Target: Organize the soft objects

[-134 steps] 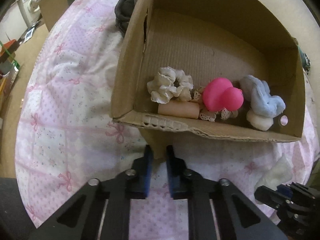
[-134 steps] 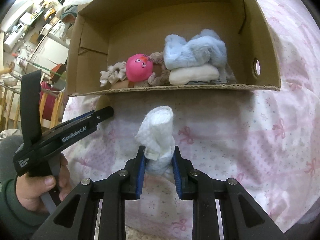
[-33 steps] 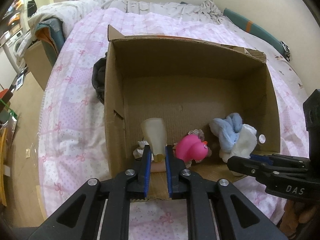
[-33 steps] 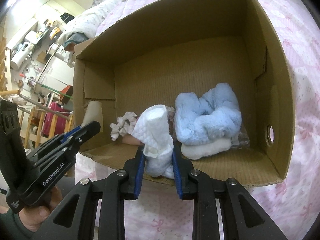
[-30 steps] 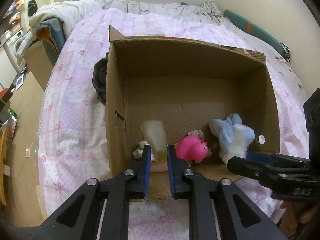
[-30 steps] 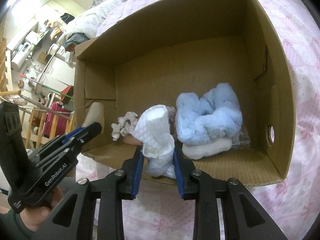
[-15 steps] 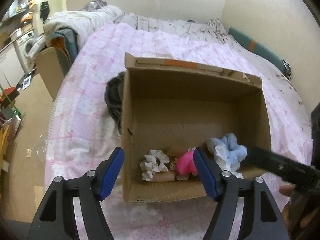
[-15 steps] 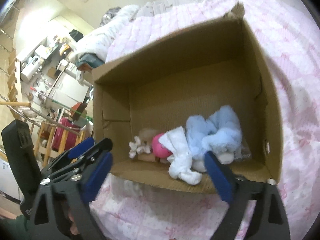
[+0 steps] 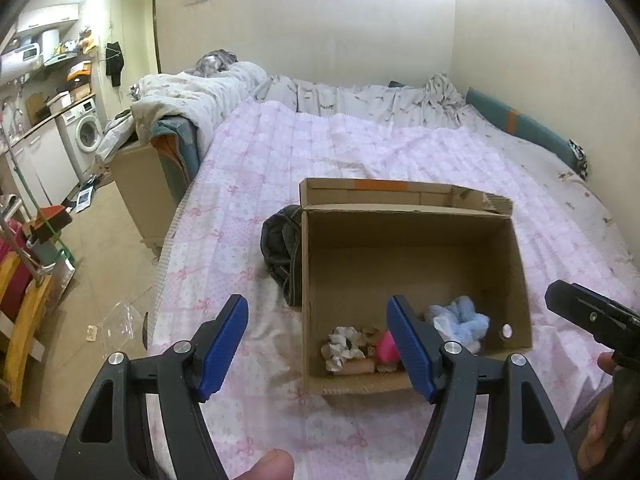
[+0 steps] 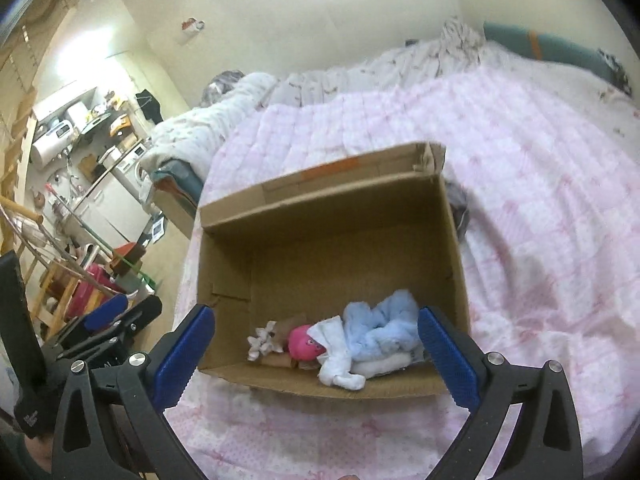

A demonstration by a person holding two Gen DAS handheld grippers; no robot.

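Note:
An open cardboard box (image 9: 416,256) (image 10: 332,216) stands on the pink bed. Along its near wall lie a cream scrunchie (image 9: 342,342) (image 10: 262,340), a pink round toy (image 9: 386,346) (image 10: 304,346), a white cloth (image 10: 336,354), a light blue fluffy piece (image 9: 464,320) (image 10: 384,324) and a beige tube (image 9: 356,366). My left gripper (image 9: 320,344) is wide open and empty, held above and in front of the box. My right gripper (image 10: 316,360) is wide open and empty, also back from the box; it shows at the right edge of the left wrist view (image 9: 592,316).
A dark bundle of clothing (image 9: 282,248) lies against the box's left side. The pink quilt (image 9: 360,152) stretches far behind the box. The bed's left edge drops to the floor (image 9: 100,264), with a wooden cabinet (image 9: 140,184) and clutter beyond.
Both grippers opened and pulled up and back from the box. The beige soft piece and the white cloth that they held now lie inside the box.

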